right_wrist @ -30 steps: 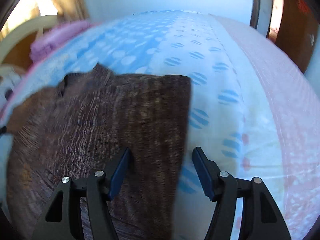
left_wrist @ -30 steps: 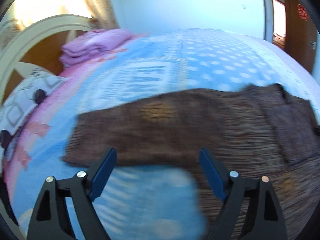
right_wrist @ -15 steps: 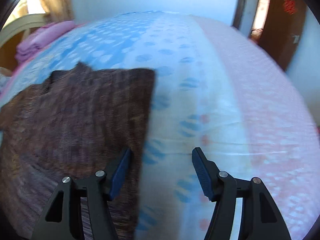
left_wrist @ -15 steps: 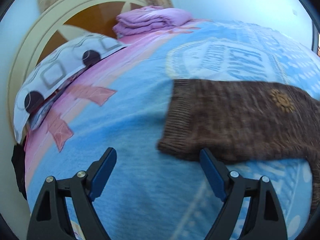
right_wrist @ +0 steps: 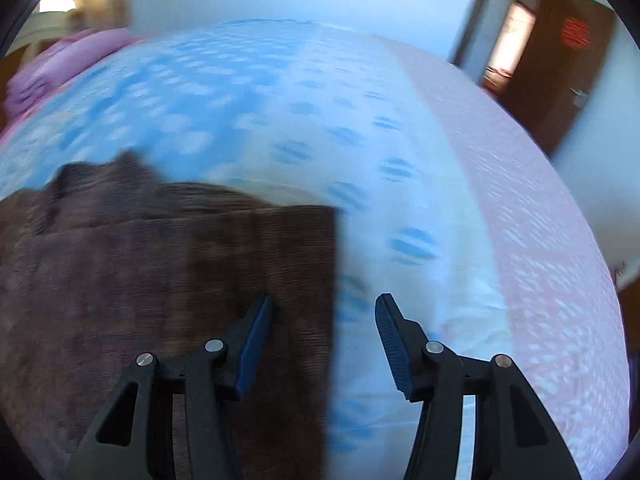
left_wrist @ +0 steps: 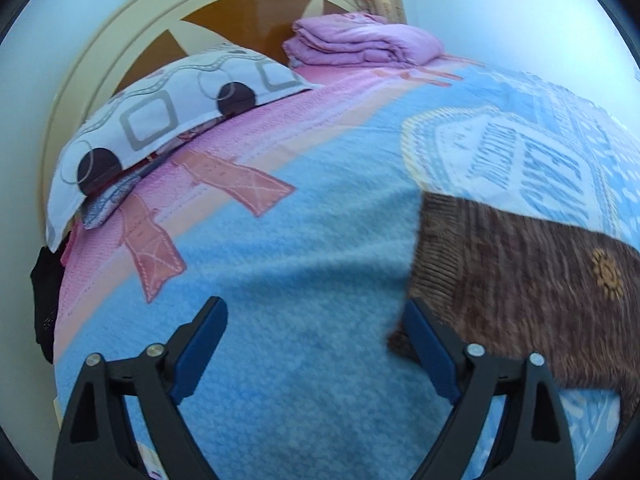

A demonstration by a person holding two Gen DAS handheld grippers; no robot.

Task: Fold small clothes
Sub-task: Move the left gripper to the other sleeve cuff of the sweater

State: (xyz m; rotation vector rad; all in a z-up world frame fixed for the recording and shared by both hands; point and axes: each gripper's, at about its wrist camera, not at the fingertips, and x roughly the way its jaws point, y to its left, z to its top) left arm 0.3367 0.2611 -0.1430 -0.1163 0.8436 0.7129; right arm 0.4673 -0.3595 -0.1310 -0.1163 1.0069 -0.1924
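On the blue patterned bedspread (left_wrist: 320,248) lies the brown knitted sweater (left_wrist: 520,280), spread flat, its ribbed hem turned toward the headboard (left_wrist: 100,64). Our left gripper (left_wrist: 316,344) hangs wide apart beside the hem corner, holding nothing; our right gripper (right_wrist: 324,340) straddles the sweater's straight side edge, also wide and empty. We judge both should pinch single corners cleanly before folding. Toward the headboard sit a patterned pillow (left_wrist: 168,120) and a folded lilac quilt (left_wrist: 360,44); a dark door (right_wrist: 568,64) stands beyond.
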